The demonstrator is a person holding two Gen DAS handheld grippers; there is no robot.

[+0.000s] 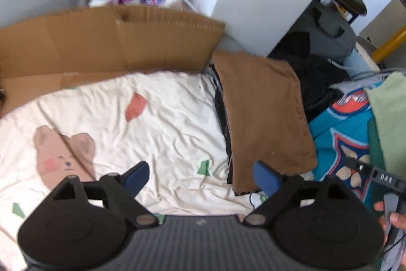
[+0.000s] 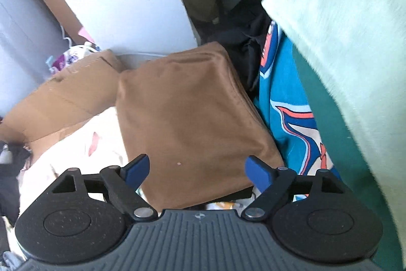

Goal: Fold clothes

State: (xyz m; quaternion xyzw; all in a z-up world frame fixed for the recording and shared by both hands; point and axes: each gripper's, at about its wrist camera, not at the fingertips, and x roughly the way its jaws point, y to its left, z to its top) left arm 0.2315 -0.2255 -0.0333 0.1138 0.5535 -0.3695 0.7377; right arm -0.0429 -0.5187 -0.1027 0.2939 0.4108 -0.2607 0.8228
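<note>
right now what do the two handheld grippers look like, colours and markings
Both match: the left gripper and right gripper each have two blue fingers on black linkage arms with silver pivot pins, two round black discs, and a ribbed grey body bearing a small pale mark. The left view also shows a black part lettered "DAS" at its right edge.

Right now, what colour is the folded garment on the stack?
Brown folded garment, plain; clearest in right wrist view.

The left tongs [image 1: 201,177] hung wide apart with nothing between the blue pads, above a cream sheet [image 1: 157,123] printed with a bear [image 1: 63,154]. A folded brown garment [image 1: 264,118] lay on a stack at the sheet's right edge, beside a teal printed garment [image 1: 340,133]. Flattened cardboard [image 1: 106,40] stood behind the sheet.
</note>
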